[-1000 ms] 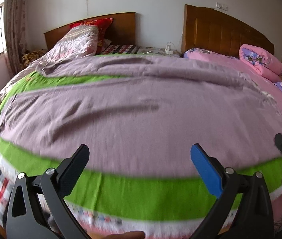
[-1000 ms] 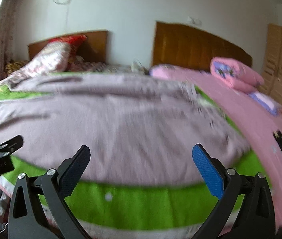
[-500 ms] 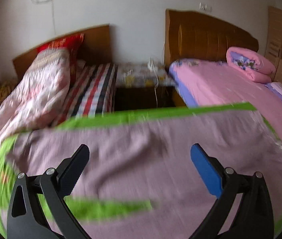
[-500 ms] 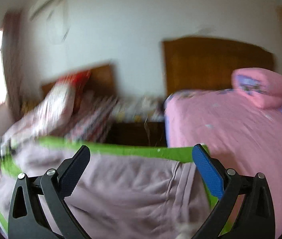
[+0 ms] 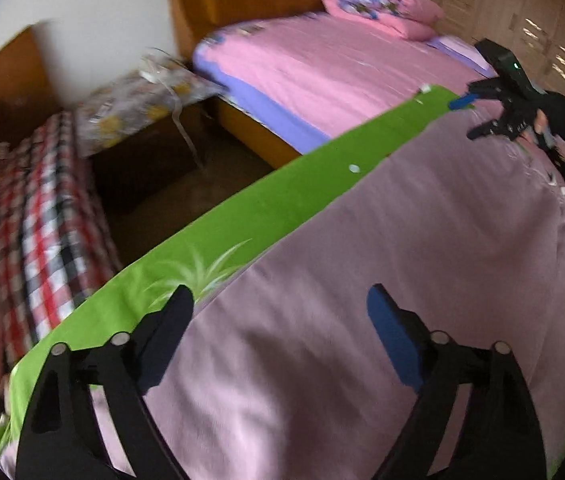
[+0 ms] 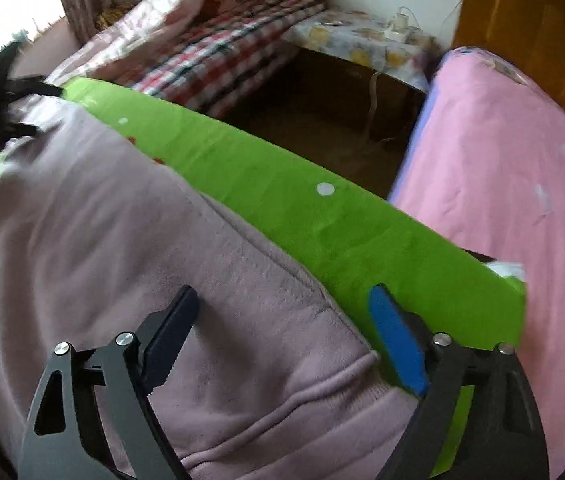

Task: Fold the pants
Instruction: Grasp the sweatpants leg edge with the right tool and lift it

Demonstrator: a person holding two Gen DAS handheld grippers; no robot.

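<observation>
Swung over to far edge of pants (image 6: 130, 240), jaws just narrowed some.
Left gripper (image 5: 278, 328), right gripper (image 6: 282, 328) both released above mauve pants spread on green sheet (image 6: 282, 200).

Each gripper has a black frame of cut-out arms joined by round silver screws. The left gripper (image 5: 280, 332) and the right gripper (image 6: 284, 330) both carry one black pad and one bright blue pad. Seen from the left wrist, the right tool's black box shows a small green light, and the hand (image 5: 554, 118) holding it wears a dark sleeve.
</observation>
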